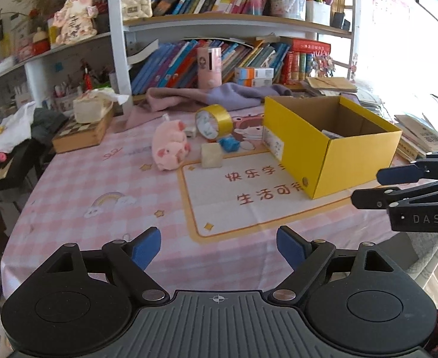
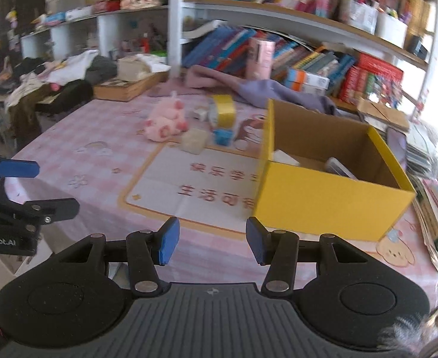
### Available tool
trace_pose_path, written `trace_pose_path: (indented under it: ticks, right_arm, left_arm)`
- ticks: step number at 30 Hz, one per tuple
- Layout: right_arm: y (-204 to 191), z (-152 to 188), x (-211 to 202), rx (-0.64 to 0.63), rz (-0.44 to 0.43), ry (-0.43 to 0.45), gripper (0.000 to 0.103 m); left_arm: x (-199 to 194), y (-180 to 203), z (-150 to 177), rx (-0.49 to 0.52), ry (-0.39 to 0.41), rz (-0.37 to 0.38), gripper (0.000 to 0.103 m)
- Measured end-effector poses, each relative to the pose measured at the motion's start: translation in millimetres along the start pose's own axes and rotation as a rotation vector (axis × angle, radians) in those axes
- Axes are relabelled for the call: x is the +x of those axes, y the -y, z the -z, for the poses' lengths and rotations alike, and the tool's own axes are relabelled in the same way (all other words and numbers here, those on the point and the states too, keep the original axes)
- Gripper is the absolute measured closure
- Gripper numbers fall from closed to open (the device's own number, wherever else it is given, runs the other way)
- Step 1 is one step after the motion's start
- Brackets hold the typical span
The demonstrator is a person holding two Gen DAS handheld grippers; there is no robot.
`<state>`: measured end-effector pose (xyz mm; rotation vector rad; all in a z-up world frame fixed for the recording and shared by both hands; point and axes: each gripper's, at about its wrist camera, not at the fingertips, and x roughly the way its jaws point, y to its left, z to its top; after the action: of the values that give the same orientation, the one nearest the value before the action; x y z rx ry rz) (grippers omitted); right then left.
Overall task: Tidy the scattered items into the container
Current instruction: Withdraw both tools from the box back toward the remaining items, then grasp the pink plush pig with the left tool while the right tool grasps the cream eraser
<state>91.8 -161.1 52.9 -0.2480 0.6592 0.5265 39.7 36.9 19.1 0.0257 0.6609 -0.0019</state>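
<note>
An open yellow cardboard box [image 1: 353,161] [image 2: 323,197] stands on the pink checked tablecloth, with a few items inside. Left of it lie a pink plush pig [image 1: 171,146] [image 2: 166,119], a beige cube [image 1: 211,155] [image 2: 193,140], a small blue toy [image 1: 229,144] [image 2: 223,136], a roll of gold tape [image 1: 214,120] [image 2: 223,110] and a small white object [image 1: 191,131]. My left gripper [image 1: 219,247] is open and empty above the table's near edge. My right gripper [image 2: 211,240] is open and empty, near the box's front corner.
Purple cloths [image 1: 207,95] lie behind the items. A wooden box with tissues [image 1: 84,125] stands at the far left. Bookshelves [image 1: 219,18] rise behind the table. Stacked books and papers [image 2: 430,208] lie right of the yellow box. A paper mat [image 1: 233,197] covers the table's middle.
</note>
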Motion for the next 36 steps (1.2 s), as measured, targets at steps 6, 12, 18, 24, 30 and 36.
trace_pose_path:
  ticks: [6, 12, 18, 24, 30, 36]
  right_arm:
    - [-22, -4, 4, -0.062, -0.044, -0.009, 0.056]
    - [-27, -9, 10, -0.084, -0.059, -0.024, 0.056]
    - [-28, -14, 26, -0.097, -0.090, -0.031, 0.056]
    - [-28, -29, 49, -0.106, -0.114, -0.041, 0.056]
    - [-24, -46, 79, -0.117, -0.126, -0.063, 0.056]
    - [-18, -69, 115, -0.113, -0.149, -0.072, 0.056]
  left_arm:
    - [-4, -6, 4, -0.002, -0.002, 0.002, 0.011]
    - [0, -11, 6, -0.023, -0.013, 0.005, 0.011]
    - [9, -15, 5, -0.021, -0.033, -0.010, 0.011]
    - [25, -25, -4, -0.035, -0.041, -0.022, 0.011]
    - [54, -36, -20, -0.049, -0.058, -0.023, 0.011]
    - [86, -49, -42, -0.052, -0.070, -0.046, 0.011]
